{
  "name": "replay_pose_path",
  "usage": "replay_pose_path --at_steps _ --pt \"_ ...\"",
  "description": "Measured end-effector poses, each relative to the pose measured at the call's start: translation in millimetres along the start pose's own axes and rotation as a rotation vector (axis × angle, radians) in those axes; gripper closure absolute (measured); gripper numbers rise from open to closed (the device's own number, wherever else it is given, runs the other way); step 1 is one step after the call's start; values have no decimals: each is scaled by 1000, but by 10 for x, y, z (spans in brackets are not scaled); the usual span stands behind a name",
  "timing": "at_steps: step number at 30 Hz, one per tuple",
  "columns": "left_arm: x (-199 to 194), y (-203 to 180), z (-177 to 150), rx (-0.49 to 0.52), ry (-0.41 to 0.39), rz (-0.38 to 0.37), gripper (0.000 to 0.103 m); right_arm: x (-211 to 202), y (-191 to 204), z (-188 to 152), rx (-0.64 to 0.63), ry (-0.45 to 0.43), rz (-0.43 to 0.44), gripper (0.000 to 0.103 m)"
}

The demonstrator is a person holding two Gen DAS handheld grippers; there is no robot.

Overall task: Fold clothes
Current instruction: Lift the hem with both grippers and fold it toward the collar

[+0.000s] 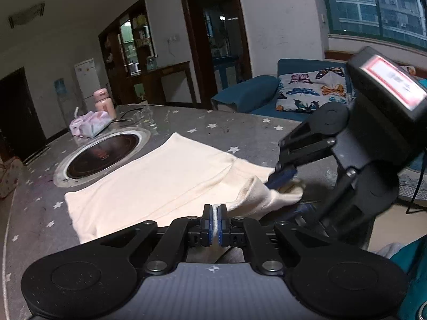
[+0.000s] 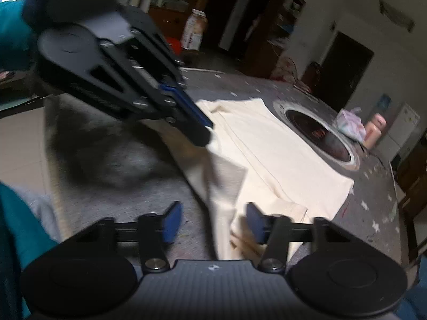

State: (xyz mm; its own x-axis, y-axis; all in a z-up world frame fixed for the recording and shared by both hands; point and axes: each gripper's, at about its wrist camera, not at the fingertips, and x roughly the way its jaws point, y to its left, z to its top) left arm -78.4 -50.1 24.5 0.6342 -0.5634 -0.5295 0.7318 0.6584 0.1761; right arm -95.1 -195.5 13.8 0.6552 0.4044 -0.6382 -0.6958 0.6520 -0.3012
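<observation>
Grey star-print cloth covers the round table (image 1: 240,130), which fills the near field of both wrist views.

Left gripper (image 1: 214,210): jaws closed to a narrow slit, with a thin edge of the cream garment (image 1: 149,184) pinched between the blue pads. In the right wrist view this gripper (image 2: 206,133) enters from upper left with its tips at the fabric. That view is motion-blurred, so the contact is hard to make out there.

Right gripper (image 2: 213,220): jaws wide apart, with a raised fold of the garment (image 2: 280,154) between the pads (image 2: 172,221); no contact with either pad is visible. In the left wrist view its tips (image 1: 283,176) are at the bunched right corner of the garment, and fabric hides part of them.

Garment position: spread flat on the near half of the table, lifted and bunched only at the corner by the grippers. Its far edge lies just beside the round recessed cooktop (image 1: 102,156) set into the table.

Beyond the cooktop:
- a soft tissue pack (image 1: 89,124); contents not visible
- a pink bottle (image 1: 104,102) just behind it

Teal sleeves are cut off at the frame edges.

Background: a blue sofa (image 1: 248,94) with a butterfly-print cushion (image 1: 312,90), dark wooden cabinets (image 1: 128,53), a white fridge (image 1: 86,80) and a large window (image 1: 373,5).
</observation>
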Motion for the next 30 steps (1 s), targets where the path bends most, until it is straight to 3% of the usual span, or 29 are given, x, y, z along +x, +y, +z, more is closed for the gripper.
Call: replay_pose_path --at_steps 1,2,5,14,23,25,28,30 --pt "-29 0 -26 4 1 4 92 24 -42 9 25 5 7 83" --pt "-70 -2 -57 4 0 16 87 18 -99 20 58 3 18 86" --pt "-220 -20 -192 4 -9 50 57 -20 -261 73 145 -9 45 89" --pt "-244 -102 -431 84 14 110 38 -50 -604 261 298 -37 92 89" --pt "-333 -44 -496 102 -2 84 30 -33 -701 338 333 -49 83 89" --pt "-280 -25 -513 124 25 89 30 -20 -733 338 351 -50 90 90" --pt "-197 6 -547 153 62 80 46 -11 -755 341 364 -55 90 90" --pt "-235 39 -537 121 57 76 51 -6 -755 338 363 -57 86 89"
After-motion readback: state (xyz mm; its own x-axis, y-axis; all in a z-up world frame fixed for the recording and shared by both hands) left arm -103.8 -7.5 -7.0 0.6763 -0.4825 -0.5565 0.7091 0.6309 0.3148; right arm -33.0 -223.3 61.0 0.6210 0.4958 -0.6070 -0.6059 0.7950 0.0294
